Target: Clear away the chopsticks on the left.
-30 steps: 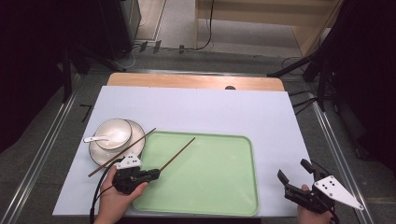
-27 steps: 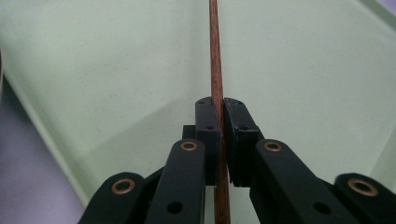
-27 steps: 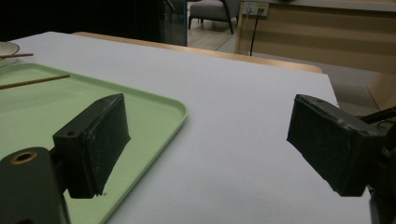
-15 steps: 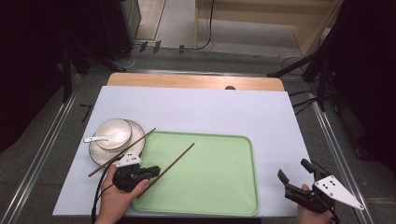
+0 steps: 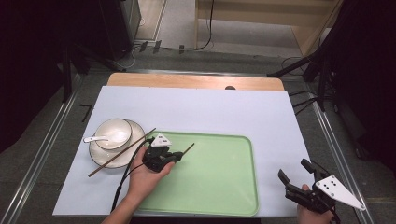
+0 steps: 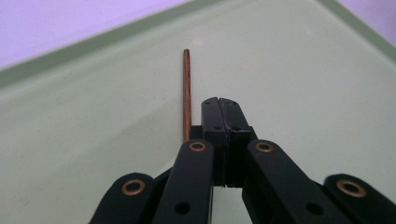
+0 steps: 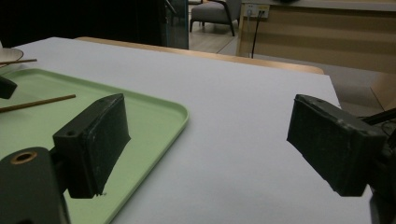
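Near the bench's left edge a second brown chopstick (image 5: 122, 153) leans on the white round bowl (image 5: 114, 132); left hand-held gripper (image 5: 175, 157) grips a thin brown wooden chopstick (image 5: 187, 150) over the pale green tray's (image 5: 224, 182) left part; right hand-held gripper (image 5: 295, 171) gapes empty at the front right corner

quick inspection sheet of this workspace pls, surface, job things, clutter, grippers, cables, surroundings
surface: white sheet over a wooden table, bare at its far edge
job's things: green tray at the near side; one chopstick held over the tray; second chopstick lying across the plate's rim
clutter: bowl on the plate, white spoon in it
grippers: left gripper shut on the chopstick, over the tray's left part; right gripper open, nothing between its jaws, at the table's near right corner
cables: black cable trailing from the left gripper
surroundings: floor cables, wooden furniture behind, dark stands at both sides
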Demonstrator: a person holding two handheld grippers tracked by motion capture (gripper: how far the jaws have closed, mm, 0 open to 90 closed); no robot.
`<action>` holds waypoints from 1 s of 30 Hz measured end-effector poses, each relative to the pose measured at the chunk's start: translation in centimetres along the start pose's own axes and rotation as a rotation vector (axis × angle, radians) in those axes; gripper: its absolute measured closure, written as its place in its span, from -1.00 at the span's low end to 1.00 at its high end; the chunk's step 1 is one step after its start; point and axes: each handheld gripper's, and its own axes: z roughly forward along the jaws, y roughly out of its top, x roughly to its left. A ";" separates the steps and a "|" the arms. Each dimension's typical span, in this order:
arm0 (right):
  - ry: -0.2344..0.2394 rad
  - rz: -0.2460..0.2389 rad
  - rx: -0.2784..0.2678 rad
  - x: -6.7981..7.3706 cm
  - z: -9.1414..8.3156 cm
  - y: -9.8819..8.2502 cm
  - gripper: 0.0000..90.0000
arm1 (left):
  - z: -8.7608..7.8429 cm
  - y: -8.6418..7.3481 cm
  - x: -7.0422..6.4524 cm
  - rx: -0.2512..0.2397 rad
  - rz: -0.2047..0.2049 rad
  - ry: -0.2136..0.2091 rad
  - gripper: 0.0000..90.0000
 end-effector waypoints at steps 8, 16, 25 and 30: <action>0.008 0.002 0.002 0.0 0.2 0.0 -0.71 | 1.2 -0.1 0.9 0.031 -0.018 0.042 1.00; 0.011 0.005 0.002 0.0 0.3 0.0 -0.71 | 1.4 0.0 0.8 0.032 -0.019 0.035 1.00; 0.014 0.005 0.004 0.0 0.4 0.0 -0.71 | 1.8 0.2 1.0 0.050 -0.022 0.083 1.00; 0.016 0.006 0.004 -0.1 0.4 0.0 -0.71 | 1.4 0.2 1.8 0.050 -0.041 0.123 1.00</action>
